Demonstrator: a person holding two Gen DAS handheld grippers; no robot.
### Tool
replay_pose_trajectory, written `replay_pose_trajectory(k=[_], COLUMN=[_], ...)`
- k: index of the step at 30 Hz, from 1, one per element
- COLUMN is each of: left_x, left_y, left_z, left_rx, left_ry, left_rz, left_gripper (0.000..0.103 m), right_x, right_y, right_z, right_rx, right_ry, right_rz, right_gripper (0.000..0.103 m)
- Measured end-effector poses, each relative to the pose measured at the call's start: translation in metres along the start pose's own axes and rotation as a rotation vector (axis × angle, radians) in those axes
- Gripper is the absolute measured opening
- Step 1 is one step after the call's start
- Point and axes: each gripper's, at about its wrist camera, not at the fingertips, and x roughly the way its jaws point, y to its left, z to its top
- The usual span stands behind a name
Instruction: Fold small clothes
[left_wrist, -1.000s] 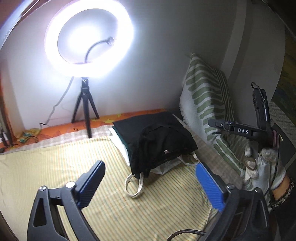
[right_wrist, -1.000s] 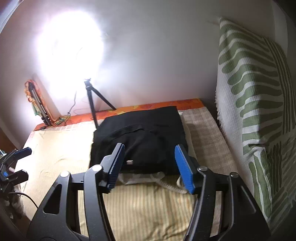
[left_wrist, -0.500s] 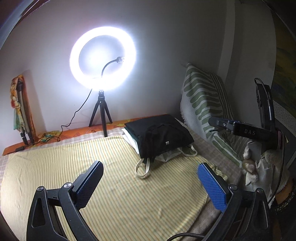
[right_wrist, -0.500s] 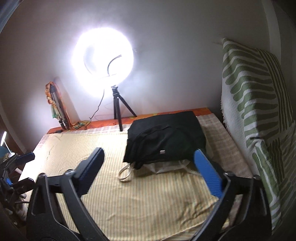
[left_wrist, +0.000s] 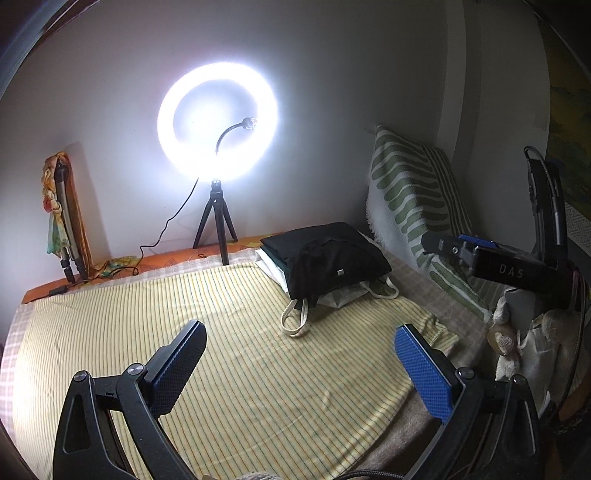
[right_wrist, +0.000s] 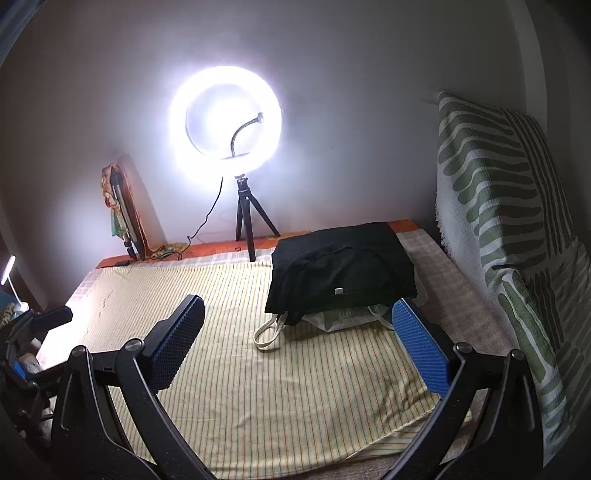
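Both tongs hang above the yellow striped bed sheet (right_wrist: 258, 387), each with its jaws wide apart and nothing between them. The right tongs (right_wrist: 299, 339) have just been opening, with only bare sheet showing in the gap. The left tongs (left_wrist: 299, 365) stand equally wide and clear of any cloth.

The folded black garment (right_wrist: 343, 266) lies on top of a small stack at the far end of the bed, near the green-and-white patterned cushion (right_wrist: 498, 221). Beneath it sit lighter folded pieces and a cream cloth tote bag (right_wrist: 332, 317), whose handle loop trails onto the sheet. A lit ring lamp on a black tripod (right_wrist: 225, 118) stands behind.

Judgement: one fold appears complete and stacked. No unfolded garment is visible, so the next move calls for fetching another piece and spreading it flat on the sheet.
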Motion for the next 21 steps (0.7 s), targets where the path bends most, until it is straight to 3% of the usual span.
replay_pose_trajectory(k=[5,21], left_x=[-0.0005,-0.0031], left_y=[-0.0005,0.0089], left_z=[-0.0025,-0.0074], left_rx=[0.003,-0.007], left_ry=[0.012,0.02], left_rz=[0.062,0.101], left_gripper=[0.103,0.103], right_x=[-0.0004,0.0065], right_y=[0.0001,0.0083], right_z=[0.0005,-0.0051], right_rx=[0.004,-0.001], right_ry=[-0.008,-0.016], right_rz=[-0.006,-0.005], right_gripper=[0.103,0.103])
